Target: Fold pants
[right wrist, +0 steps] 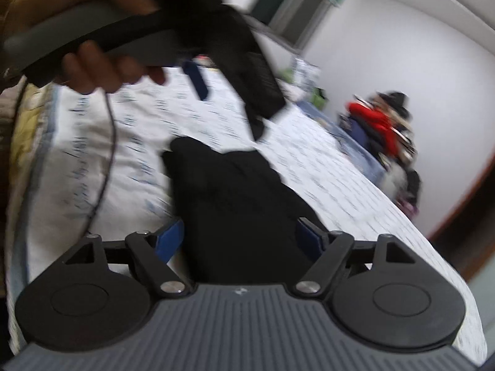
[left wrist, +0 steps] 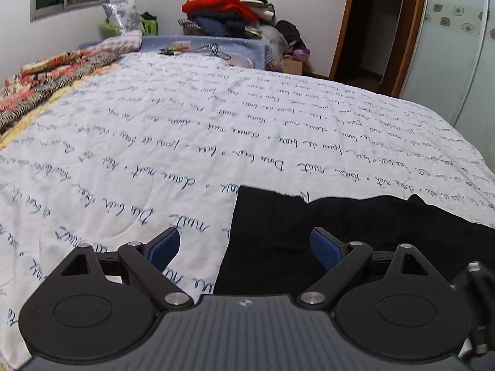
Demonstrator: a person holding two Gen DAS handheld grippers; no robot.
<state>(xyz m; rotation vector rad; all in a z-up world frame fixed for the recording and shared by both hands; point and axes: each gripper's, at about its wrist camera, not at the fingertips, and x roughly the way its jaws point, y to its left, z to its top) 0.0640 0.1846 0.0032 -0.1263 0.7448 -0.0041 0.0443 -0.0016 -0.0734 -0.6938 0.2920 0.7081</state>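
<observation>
A: Currently, where are the black pants (left wrist: 355, 232) relative to the bed quilt (left wrist: 216, 130)?

B: They lie on the white script-printed quilt at its near edge, well apart from the clothes pile (left wrist: 229, 9) beyond the quilt's far end. In the left wrist view the visible part is a flat dark slab with a straight left edge and an uneven far edge.

A: State of the left claw (left wrist: 246, 247)?

B: Wide. Nothing is between the blue pads. One pad is over bare quilt, the other over the pants; whether either touches the fabric cannot be told.

A: And the right claw (right wrist: 239, 238)?

B: Also spread, with no cloth pinched. It points along the pants, which run away from it across the quilt. The right wrist view is blurred, so fabric detail is poor.

A: Why would both stand spread over the garment?

B: My judgement: a fold section has been laid down and both claws are positioned for the next pickup. In the right wrist view the person's hand (right wrist: 102, 68) carries the left claw above the quilt, clear of the cloth.

A: Appearance of the garment?

B: Matte black and thick-looking, with bunched layers near its far end. It seems partly folded.
</observation>
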